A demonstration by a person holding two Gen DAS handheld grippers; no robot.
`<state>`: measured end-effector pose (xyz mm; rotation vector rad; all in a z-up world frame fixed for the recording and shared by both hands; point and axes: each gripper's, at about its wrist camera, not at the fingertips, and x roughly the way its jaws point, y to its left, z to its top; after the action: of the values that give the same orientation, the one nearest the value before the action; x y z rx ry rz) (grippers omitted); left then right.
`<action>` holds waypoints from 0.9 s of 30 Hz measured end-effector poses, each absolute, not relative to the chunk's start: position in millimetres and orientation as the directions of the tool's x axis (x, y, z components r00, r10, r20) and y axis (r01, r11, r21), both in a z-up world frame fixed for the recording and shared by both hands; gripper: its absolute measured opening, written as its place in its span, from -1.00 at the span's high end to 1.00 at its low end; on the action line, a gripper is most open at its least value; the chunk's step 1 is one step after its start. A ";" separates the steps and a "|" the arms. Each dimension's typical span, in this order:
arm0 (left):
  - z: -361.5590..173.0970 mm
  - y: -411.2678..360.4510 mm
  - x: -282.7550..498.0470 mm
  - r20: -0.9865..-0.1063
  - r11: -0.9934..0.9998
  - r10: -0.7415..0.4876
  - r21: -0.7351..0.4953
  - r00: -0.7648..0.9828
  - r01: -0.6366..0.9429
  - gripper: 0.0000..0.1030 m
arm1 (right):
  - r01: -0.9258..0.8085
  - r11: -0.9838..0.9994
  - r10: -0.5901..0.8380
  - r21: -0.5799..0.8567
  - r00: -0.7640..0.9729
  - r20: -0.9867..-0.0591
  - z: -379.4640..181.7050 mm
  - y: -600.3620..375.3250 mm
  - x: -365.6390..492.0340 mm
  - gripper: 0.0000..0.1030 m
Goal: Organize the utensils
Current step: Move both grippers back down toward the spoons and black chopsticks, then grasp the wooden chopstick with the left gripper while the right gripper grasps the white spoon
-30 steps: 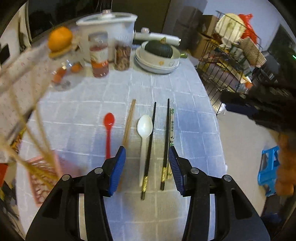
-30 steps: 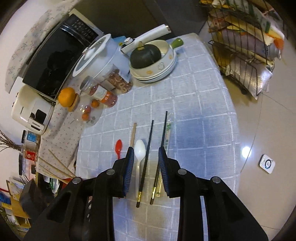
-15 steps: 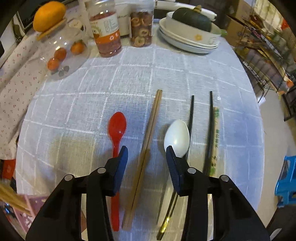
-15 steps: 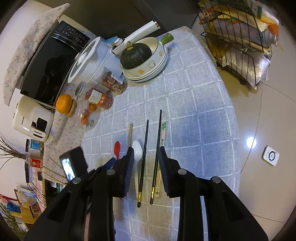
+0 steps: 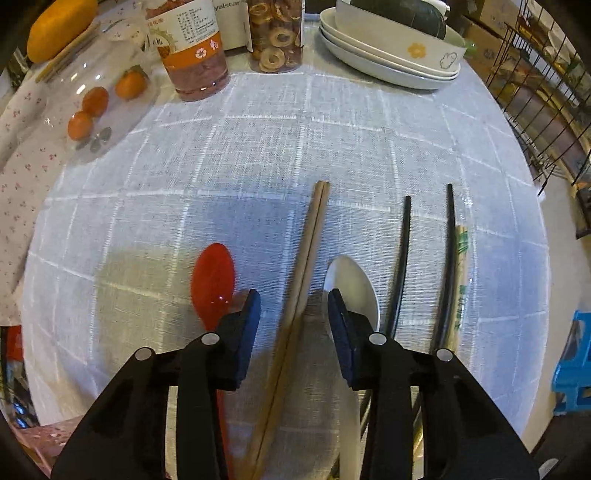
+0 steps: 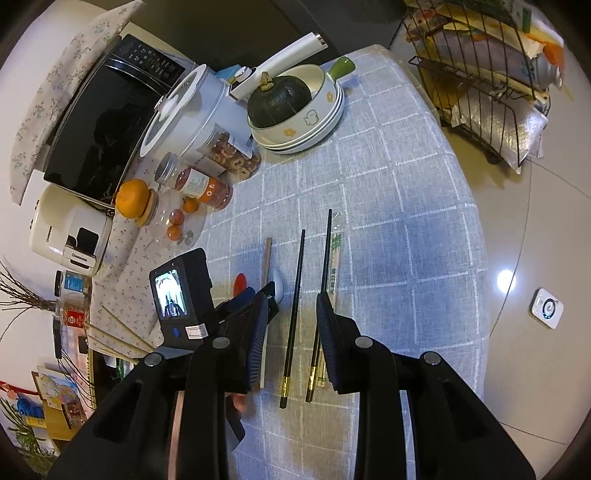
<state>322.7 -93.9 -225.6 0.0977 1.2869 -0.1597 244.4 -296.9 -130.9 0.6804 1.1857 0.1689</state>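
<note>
Utensils lie in a row on the checked table [image 5: 332,140]. Wooden chopsticks [image 5: 306,254] run between the left gripper [image 5: 293,308] fingers, which are closing but apparently not touching them yet. Red spoon [image 5: 213,280] sits left, white spoon [image 5: 352,284] right. Further over, right gripper [image 6: 291,317] hovers half-open above one black chopstick [image 6: 295,295], holding nothing.

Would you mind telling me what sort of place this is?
Most likely a home kitchen or dining corner: a microwave and cooker behind a cloth-covered table, with stacked dishes and food jars.
</note>
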 end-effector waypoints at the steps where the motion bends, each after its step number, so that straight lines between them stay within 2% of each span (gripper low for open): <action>1: -224.8 -92.5 321.9 -0.962 0.983 -0.079 -0.032 0.262 0.180 0.40 | 0.220 0.791 0.465 0.571 0.390 -0.795 -130.4 -297.2 244.2 0.44; 3: -223.4 -88.1 323.3 -0.965 0.982 -0.120 -0.082 0.233 0.168 0.63 | 0.221 0.789 0.466 0.573 0.393 -0.793 -129.8 -298.7 243.9 0.44; 5: -223.0 -74.9 324.7 -0.958 0.972 -0.214 -0.189 0.191 0.139 0.64 | 0.224 0.789 0.461 0.572 0.399 -0.793 -129.5 -300.6 243.4 0.44; 6: -223.2 -70.0 324.5 -0.955 0.969 -0.233 -0.212 0.183 0.130 0.58 | 0.226 0.789 0.460 0.571 0.398 -0.794 -129.9 -300.3 243.2 0.44; 13: -222.5 -83.9 324.7 -0.964 0.978 -0.095 -0.044 0.249 0.205 0.48 | 0.204 0.797 0.467 0.569 0.389 -0.794 -128.5 -290.4 243.7 0.44; 15: -223.0 -91.3 323.7 -0.961 0.974 -0.085 -0.026 0.262 0.223 0.54 | 0.202 0.799 0.466 0.566 0.387 -0.796 -128.8 -290.3 242.7 0.44; 16: -222.7 -90.3 323.2 -0.960 0.975 -0.099 -0.041 0.262 0.217 0.67 | 0.202 0.799 0.465 0.566 0.387 -0.796 -129.1 -291.6 242.2 0.44; 19: -218.6 -86.1 318.6 -0.960 0.980 -0.160 -0.126 0.231 0.157 0.88 | 0.212 0.801 0.455 0.560 0.391 -0.800 -130.0 -296.2 241.4 0.44; 22: -212.5 -70.1 307.8 -0.942 0.966 -0.256 -0.237 0.218 0.107 0.78 | 0.214 0.803 0.453 0.557 0.389 -0.802 -130.8 -296.1 241.8 0.44; 24: -212.9 -64.6 305.3 -0.946 0.970 -0.237 -0.218 0.222 0.105 0.70 | 0.206 0.804 0.457 0.558 0.385 -0.802 -130.7 -292.2 242.0 0.44; 27: -218.8 -55.1 301.9 -0.957 0.978 -0.201 -0.184 0.207 0.099 0.74 | 0.188 0.808 0.465 0.559 0.379 -0.800 -129.7 -285.0 242.0 0.44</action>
<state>301.9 -55.1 -218.8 -0.0886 1.3470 -0.2097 242.0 -285.0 -129.7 0.6423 1.1906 0.1938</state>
